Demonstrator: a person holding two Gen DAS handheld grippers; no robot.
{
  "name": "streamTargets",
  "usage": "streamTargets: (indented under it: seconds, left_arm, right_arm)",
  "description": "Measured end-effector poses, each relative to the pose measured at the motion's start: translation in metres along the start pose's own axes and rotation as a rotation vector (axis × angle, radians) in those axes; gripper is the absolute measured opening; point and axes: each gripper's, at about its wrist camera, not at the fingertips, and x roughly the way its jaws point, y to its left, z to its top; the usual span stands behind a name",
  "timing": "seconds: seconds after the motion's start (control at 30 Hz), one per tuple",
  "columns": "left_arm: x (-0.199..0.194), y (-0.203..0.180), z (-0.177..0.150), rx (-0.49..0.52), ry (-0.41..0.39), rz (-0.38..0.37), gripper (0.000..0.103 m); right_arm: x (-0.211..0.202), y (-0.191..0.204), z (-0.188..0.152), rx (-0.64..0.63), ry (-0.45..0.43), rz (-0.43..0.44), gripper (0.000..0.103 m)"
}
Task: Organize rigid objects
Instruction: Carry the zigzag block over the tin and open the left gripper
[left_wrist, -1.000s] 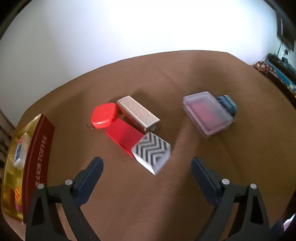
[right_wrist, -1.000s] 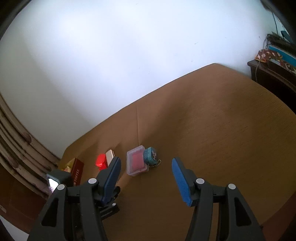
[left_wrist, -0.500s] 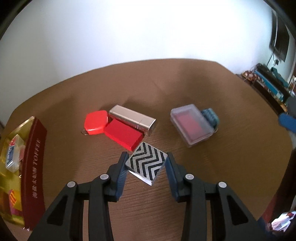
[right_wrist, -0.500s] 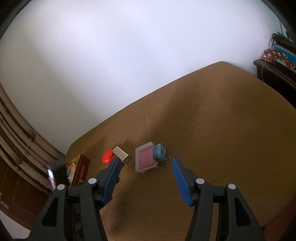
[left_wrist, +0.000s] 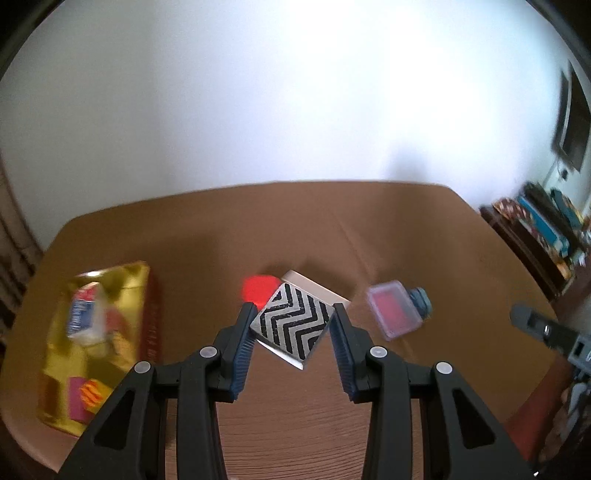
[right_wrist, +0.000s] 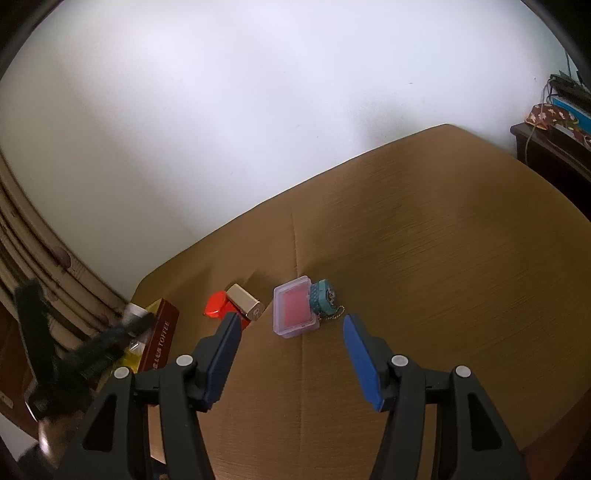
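Above the counter (left_wrist: 406, 236) my left hand-held gripper (left_wrist: 293, 325) pinches the zigzag box (left_wrist: 295, 322) by two corners, stiff, probably light and slippery; right hand-held gripper (right_wrist: 291, 345) is spread, empty.

Black-and-silver chevron box (left_wrist: 293, 325)

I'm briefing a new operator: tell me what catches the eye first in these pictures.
First, the black-and-white zigzag box, clamped between the left gripper's fingers and lifted above the brown table. Next, the gold and red toffee box at the table's left edge. Then the clear case with a pink inside, with a teal keychain against it, ahead of the open, empty right gripper.
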Motion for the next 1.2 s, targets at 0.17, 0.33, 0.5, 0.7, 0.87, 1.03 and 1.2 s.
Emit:
streamTargets:
  seconds: [0.17,0.33,0.5,0.7,0.87,1.03,1.2]
  left_arm:
    - [-0.024,0.051,0.017,-0.067,-0.033,0.051,0.036]
    - [-0.038,0.111,0.037,-0.134,-0.04,0.124,0.036]
    - [-0.037,0.163,0.049,-0.208,-0.012,0.195,0.036]
    - [0.001,0.191,0.049,-0.276,0.066,0.217,0.036]
    - [0.039,0.201,0.046,-0.3,0.12,0.237,0.036]
    - [0.07,0.216,0.042,-0.391,0.15,0.209,0.036]
    - [0.096,0.229,0.03,-0.505,0.17,0.202,0.036]
  right_arm:
    - [-0.003,0.002,-0.002,-0.002,-0.005,-0.003,0.059]
    - [-0.003,0.003,-0.003,-0.004,-0.002,-0.01,0.059]
    - [0.001,0.006,-0.003,-0.019,0.006,-0.017,0.059]
    - [0.007,0.003,-0.006,-0.029,0.022,-0.04,0.059]
    - [0.014,-0.002,-0.007,-0.025,0.038,-0.059,0.059]
    - [0.023,-0.002,-0.009,-0.039,0.051,-0.074,0.059]
    - [0.029,-0.004,-0.009,-0.044,0.061,-0.083,0.059]
